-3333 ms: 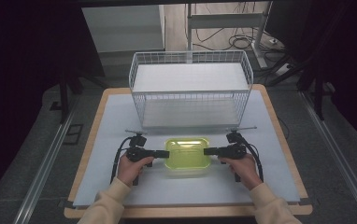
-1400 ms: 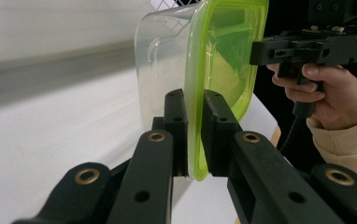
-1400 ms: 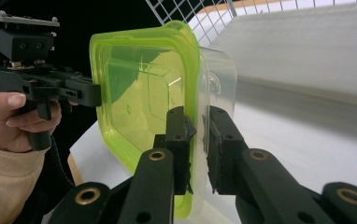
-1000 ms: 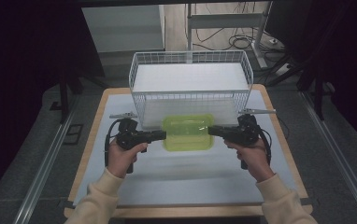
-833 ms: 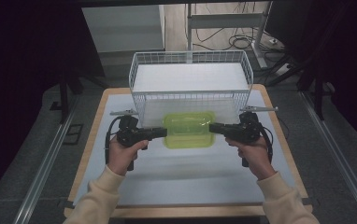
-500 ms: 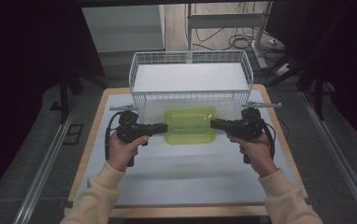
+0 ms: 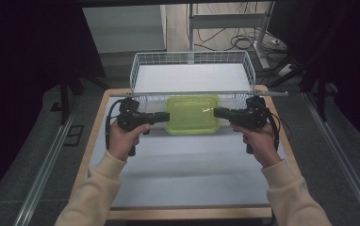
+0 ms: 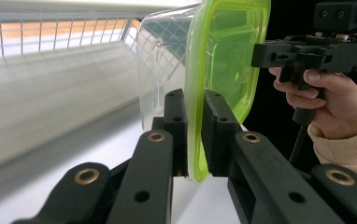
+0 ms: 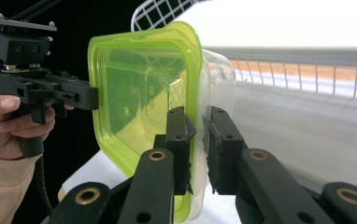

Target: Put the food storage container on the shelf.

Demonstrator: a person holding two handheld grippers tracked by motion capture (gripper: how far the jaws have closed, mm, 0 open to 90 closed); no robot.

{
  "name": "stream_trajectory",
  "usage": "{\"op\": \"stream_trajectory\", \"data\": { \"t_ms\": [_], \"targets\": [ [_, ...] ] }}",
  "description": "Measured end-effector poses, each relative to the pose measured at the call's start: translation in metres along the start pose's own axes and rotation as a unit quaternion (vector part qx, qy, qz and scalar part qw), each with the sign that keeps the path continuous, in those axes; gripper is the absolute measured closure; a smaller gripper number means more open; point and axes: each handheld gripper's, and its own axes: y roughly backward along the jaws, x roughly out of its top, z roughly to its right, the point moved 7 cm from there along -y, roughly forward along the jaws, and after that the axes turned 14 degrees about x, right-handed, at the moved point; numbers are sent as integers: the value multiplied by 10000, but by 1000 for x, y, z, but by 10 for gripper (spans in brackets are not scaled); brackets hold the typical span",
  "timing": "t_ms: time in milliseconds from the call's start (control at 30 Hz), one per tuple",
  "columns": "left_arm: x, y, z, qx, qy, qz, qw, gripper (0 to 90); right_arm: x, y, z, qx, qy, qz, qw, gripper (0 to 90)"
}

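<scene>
Box (image 7: 192,114) base: hidden under its green lid in the high view.
Basket (image 7: 191,59) front wall: partly hidden behind box.
Sleeves: cut off at bottom edge.

We count one lidded container (image 7: 192,114) – one green lid, one clear tub – two grippers (image 7: 161,117) (image 7: 219,113) and one wire basket (image 7: 192,70).

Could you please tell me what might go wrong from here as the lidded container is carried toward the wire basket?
1. The left tongs and right tongs pinch only the thin green lid rim at opposite ends; the clear container beneath could pop off and drop.
2. The container sits close to the wire basket front wall; it could catch on the rim.
3. Uneven hand movement could twist it loose.
</scene>
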Motion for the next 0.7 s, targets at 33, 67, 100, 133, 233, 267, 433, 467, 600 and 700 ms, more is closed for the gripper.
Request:
{"op": "stream_trajectory", "data": {
  "t_ms": [33,67,100,133,233,267,433,467,600,700],
  "targets": [
    [5,0,0,7,12,8,10000,822,4,0,0,-17,15,17,10000,804],
    [10,0,-1,1,13,11,10000,822,9,0,1,-32,33,32,10000,804],
    [14,-1,-1,-2,10,9,10000,822,14,0,1,-51,53,47,10000,804],
    [19,-1,-2,-12,16,7,10000,822,18,-1,2,-62,70,72,9999,803],
    [32,-5,-6,25,7,-1,10000,822,31,-2,7,-106,89,113,9998,803],
    [36,-7,-8,66,40,-25,10000,822,35,-3,9,-136,82,105,9998,804],
    [56,-15,-16,188,22,-106,9998,817,55,-7,15,-331,96,93,9994,803],
    [60,-16,-19,195,34,-115,9997,817,59,-8,17,-357,104,92,9993,803],
    [72,-21,-27,226,84,-193,9995,816,72,-14,24,-431,41,43,9991,804],
    [79,-24,-31,246,112,-222,9994,815,79,-18,29,-493,5,47,9988,804]
  ]
}}
